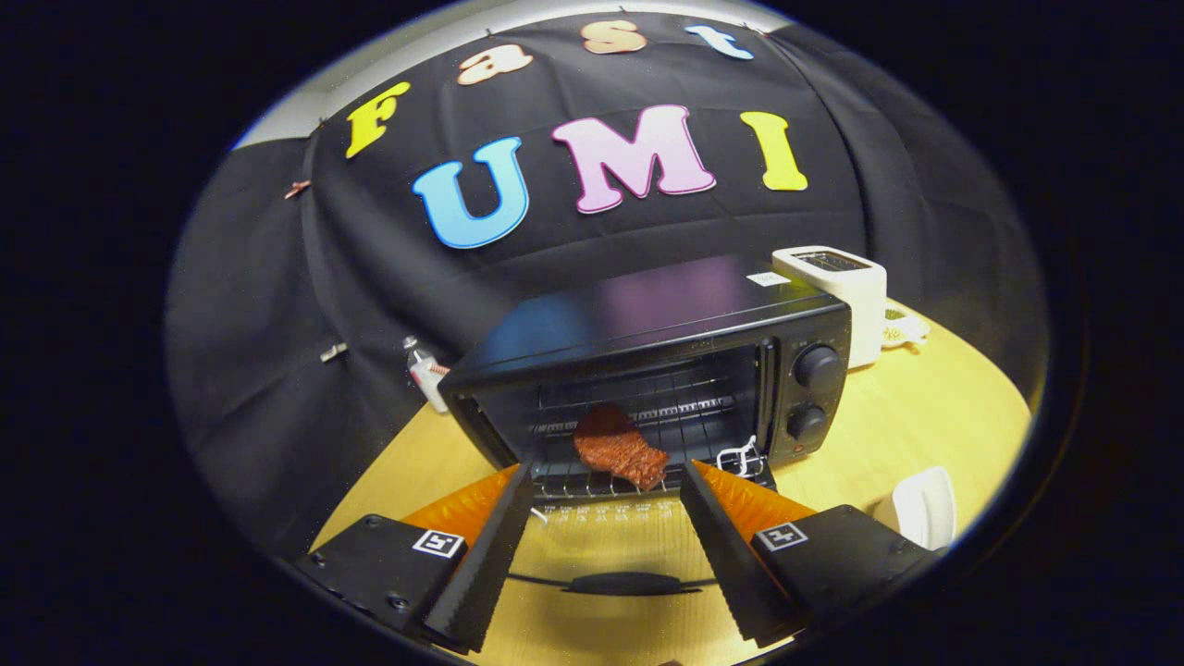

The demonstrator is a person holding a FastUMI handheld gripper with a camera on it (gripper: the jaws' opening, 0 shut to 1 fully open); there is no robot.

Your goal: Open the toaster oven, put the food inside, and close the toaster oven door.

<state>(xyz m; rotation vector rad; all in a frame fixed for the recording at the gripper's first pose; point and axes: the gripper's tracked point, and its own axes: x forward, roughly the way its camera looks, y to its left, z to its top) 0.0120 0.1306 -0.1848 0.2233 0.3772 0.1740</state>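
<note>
With tongs point(606, 481) spread wide and empty and meat point(618, 450) on the rack mid-frame, best dropped under the lowered door's handle point(626, 583) and swung up shut.

white dish point(925, 507) cut off, oven label point(767, 278) unreadable

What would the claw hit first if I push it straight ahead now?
Probably the steak on the oven rack of the open toaster oven; the open claw points at it, nothing between, though depth is unclear.
</note>
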